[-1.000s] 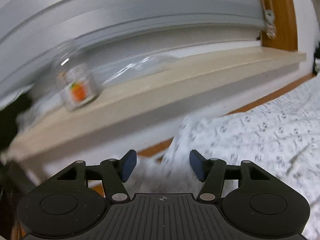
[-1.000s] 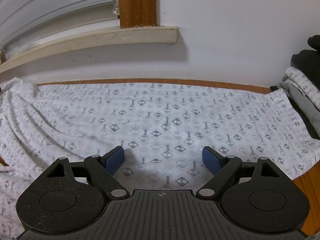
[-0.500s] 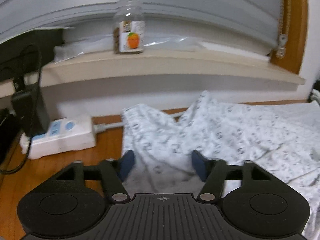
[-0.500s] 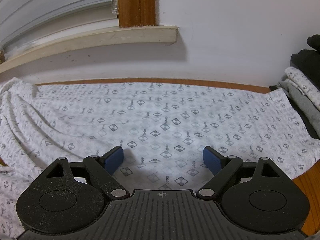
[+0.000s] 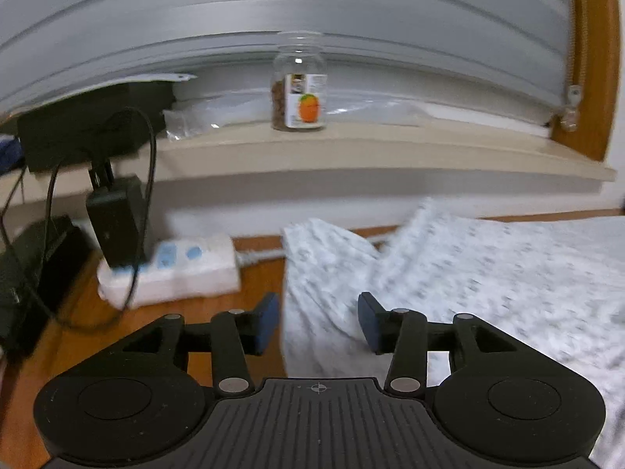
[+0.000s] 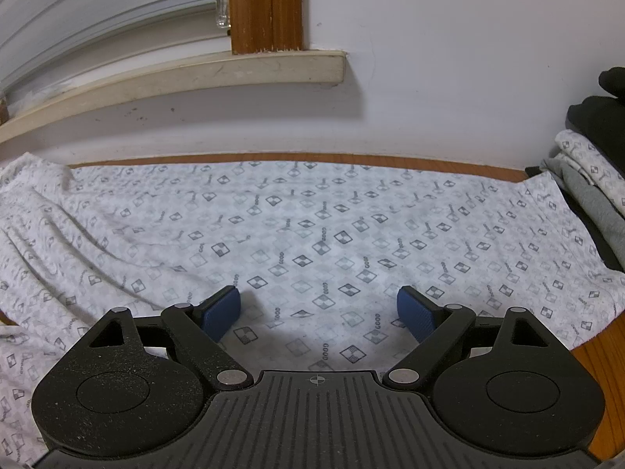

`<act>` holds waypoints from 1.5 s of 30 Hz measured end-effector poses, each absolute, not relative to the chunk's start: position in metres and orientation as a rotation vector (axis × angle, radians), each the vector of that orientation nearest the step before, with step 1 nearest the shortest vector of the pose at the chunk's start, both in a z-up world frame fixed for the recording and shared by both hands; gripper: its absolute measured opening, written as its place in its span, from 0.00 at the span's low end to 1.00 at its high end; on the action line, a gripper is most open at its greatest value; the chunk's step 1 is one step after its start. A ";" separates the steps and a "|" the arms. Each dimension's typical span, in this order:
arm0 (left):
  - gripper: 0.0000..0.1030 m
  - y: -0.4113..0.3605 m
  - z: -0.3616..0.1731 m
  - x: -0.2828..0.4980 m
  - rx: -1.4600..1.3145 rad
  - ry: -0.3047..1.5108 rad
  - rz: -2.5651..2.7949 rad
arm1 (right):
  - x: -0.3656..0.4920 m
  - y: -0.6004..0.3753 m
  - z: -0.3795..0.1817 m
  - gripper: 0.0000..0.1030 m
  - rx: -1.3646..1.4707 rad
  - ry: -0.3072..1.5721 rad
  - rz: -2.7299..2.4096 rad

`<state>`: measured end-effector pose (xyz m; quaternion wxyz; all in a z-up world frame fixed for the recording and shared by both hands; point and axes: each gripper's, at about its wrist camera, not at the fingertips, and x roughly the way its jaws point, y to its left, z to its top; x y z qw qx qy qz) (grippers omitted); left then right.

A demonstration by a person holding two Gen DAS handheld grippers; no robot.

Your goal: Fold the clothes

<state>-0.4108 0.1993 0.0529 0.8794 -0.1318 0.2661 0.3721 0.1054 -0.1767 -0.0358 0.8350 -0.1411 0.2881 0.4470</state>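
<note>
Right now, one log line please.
left gripper: jaws closing around patterned cloth edge | right gripper: jaws open above cloth

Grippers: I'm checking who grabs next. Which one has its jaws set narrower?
The left gripper; its jaws have been closing around the patterned cloth's edge, while the right gripper gapes wide.

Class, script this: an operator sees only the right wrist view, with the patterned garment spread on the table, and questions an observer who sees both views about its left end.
Operator: Where is the left hand-held gripper?
Observer: It straddles the left edge of the garment. Its jaws have just been closing, with fabric between them but not yet pinched.
Operator: Anything beside that edge?
Observer: A white power strip lies on the table, close to the cloth, with a black adapter plugged in.
</note>
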 end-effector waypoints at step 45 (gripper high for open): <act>0.62 0.094 0.055 -0.443 -0.261 0.558 0.577 | -0.178 0.003 -0.002 0.47 -0.586 0.448 1.771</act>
